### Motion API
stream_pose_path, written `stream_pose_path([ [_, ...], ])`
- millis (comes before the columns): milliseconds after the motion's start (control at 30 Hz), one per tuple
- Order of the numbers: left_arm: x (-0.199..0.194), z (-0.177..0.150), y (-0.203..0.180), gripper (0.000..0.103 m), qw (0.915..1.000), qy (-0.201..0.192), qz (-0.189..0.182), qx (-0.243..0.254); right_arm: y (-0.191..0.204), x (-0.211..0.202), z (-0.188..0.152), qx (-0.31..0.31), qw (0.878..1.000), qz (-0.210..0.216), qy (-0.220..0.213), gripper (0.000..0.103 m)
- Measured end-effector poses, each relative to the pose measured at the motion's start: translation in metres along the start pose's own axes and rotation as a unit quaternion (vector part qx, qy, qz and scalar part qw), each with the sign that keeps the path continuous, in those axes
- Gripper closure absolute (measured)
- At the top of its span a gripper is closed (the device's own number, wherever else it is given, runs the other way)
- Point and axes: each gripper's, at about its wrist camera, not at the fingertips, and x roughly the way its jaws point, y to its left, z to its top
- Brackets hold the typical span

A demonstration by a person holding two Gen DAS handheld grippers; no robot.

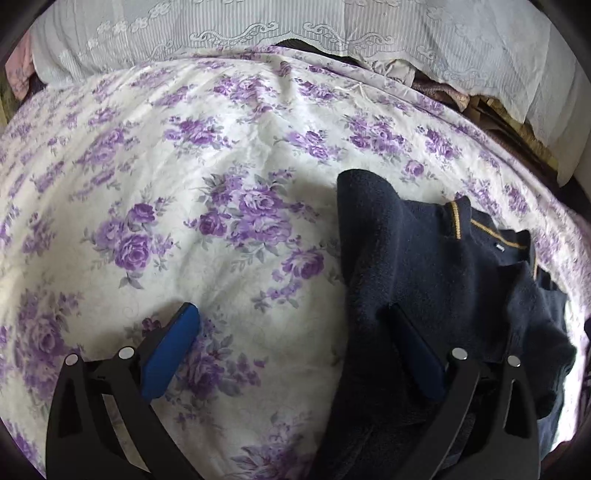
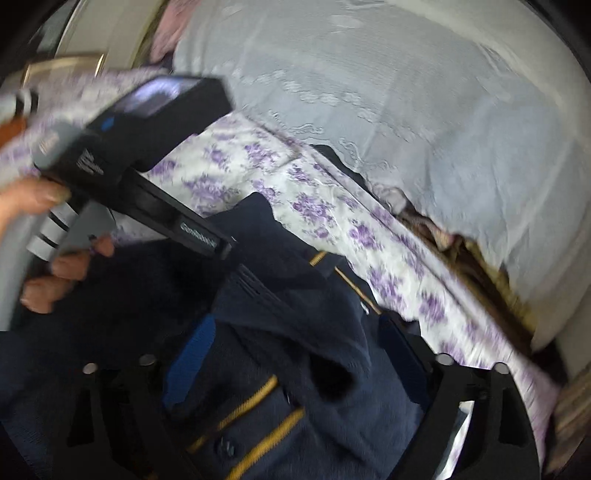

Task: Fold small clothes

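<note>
A bed (image 1: 258, 122) covered with a white sheet printed with purple roses is seen in both views; a pale lace-edged cloth (image 1: 332, 22) is hung along its far side. A navy garment (image 1: 424, 266) with mustard-yellow trim is found lying crumpled on the sheet, toward the right of the left wrist view. No flat layout, aligned edge or finished crease is observed, so folding is judged to be barely begun; spreading and all folds are judged outstanding.

The left hand-held gripper (image 1: 295, 350) is held with its jaws wide apart: one blue pad is over bare sheet, the other is over the garment's edge, and nothing is clamped. The right hand-held gripper (image 2: 299, 354) is likewise seen spread wide, with bunched navy fabric lying between the pads. No pressing contact is discernible in the blurred view, so no grip is recorded.
</note>
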Motion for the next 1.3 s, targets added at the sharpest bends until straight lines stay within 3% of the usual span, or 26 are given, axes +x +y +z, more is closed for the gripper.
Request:
stream_pose_path([
  [33,0.0,0.0,0.0,0.004,1.0,0.0,0.0,-0.001,0.003,0.005,0.002,-0.01,1.0,-0.003,0.006,0.028],
  [100,0.001,0.001,0.003,0.004,0.9999,0.003,-0.008,-0.007,0.001,0.01,0.001,-0.006,1.0,-0.013,0.018,0.057],
  [133,0.001,0.002,0.005,0.004,0.9999,0.004,-0.012,-0.011,-0.007,0.009,-0.002,0.013,0.999,-0.021,0.022,0.08],
  [167,0.001,0.002,0.007,0.004,0.9998,0.004,-0.014,-0.013,-0.016,0.006,-0.005,0.038,0.999,-0.023,0.02,0.087],
  [233,0.001,0.002,0.006,0.004,0.9998,0.003,-0.013,-0.013,-0.048,-0.005,-0.019,0.128,0.991,-0.028,0.008,0.088],
  [267,0.001,0.002,0.005,0.004,0.9999,0.002,-0.011,-0.012,-0.077,-0.011,-0.036,0.208,0.978,-0.031,0.008,0.088],
  [300,0.0,0.001,0.004,0.004,0.9999,0.001,-0.009,-0.011,-0.104,-0.014,-0.055,0.286,0.958,-0.03,0.013,0.088],
  [333,0.0,0.001,0.004,0.004,0.9999,0.0,-0.007,-0.01,-0.132,-0.011,-0.081,0.376,0.926,-0.017,0.027,0.085],
  [367,0.0,0.001,0.003,0.004,0.9999,-0.001,-0.008,-0.01,-0.148,-0.006,-0.103,0.437,0.898,0.01,0.039,0.074],
  [400,-0.001,0.0,0.003,0.004,0.9999,-0.002,-0.007,-0.01,-0.165,0.002,-0.132,0.512,0.855,0.054,0.056,0.065],
  [433,-0.001,0.0,0.002,0.004,0.9999,-0.002,-0.005,-0.009,-0.171,0.005,-0.149,0.55,0.83,0.066,0.066,0.059],
  [467,-0.001,0.0,0.002,0.004,1.0,-0.003,-0.004,-0.009,-0.175,0.002,-0.167,0.587,0.804,0.078,0.054,0.061],
  [500,-0.002,-0.001,0.002,0.004,0.9999,-0.003,-0.004,-0.009,-0.177,-0.003,-0.175,0.602,0.792,0.096,0.038,0.06],
  [567,-0.004,-0.001,0.003,0.004,0.9999,-0.004,-0.001,-0.01,-0.181,-0.015,-0.177,0.613,0.785,0.084,0.026,0.058],
  [667,-0.024,0.002,0.002,0.005,0.9995,-0.025,0.009,-0.016,-0.186,-0.04,-0.161,0.598,0.8,0.048,-0.018,0.054],
  [800,-0.057,0.014,-0.019,0.005,0.9967,-0.061,-0.055,0.0,-0.188,-0.022,-0.121,0.567,0.813,0.133,-0.028,0.049],
  [900,-0.053,0.022,-0.065,0.005,0.9907,-0.033,-0.111,0.071,-0.173,0.012,-0.086,0.537,0.82,0.198,-0.02,0.041],
  [967,-0.039,0.025,-0.087,0.005,0.9877,-0.012,-0.118,0.102,-0.165,0.034,-0.08,0.537,0.812,0.227,-0.006,0.038],
  [1000,-0.024,0.025,-0.096,0.005,0.9868,0.002,-0.112,0.117,-0.163,0.045,-0.083,0.544,0.805,0.238,0.004,0.038],
  [1033,-0.011,0.024,-0.099,0.005,0.9875,0.013,-0.098,0.123,-0.163,0.059,-0.095,0.562,0.789,0.247,0.021,0.037],
  [1100,0.019,0.019,-0.092,0.004,0.99,0.034,-0.074,0.115,-0.169,0.068,-0.121,0.588,0.769,0.25,0.022,0.05],
  [1133,0.015,0.017,-0.09,0.004,0.9896,0.013,-0.08,0.119,-0.175,0.067,-0.132,0.597,0.764,0.245,0.023,0.066],
  [1167,0.011,0.015,-0.089,0.004,0.9891,0.005,-0.078,0.125,-0.18,0.067,-0.136,0.604,0.76,0.238,0.026,0.071],
  [1200,0.006,0.015,-0.088,0.004,0.9898,-0.002,-0.06,0.129,-0.187,0.066,-0.142,0.615,0.756,0.224,0.023,0.07],
  [1233,-0.001,0.014,-0.085,0.004,0.9906,-0.021,-0.04,0.129,-0.195,0.058,-0.149,0.629,0.754,0.187,0.022,0.061],
  [1300,-0.012,0.016,-0.073,0.004,0.9925,-0.051,-0.006,0.111,-0.201,0.049,-0.154,0.642,0.748,0.168,0.016,0.058],
])
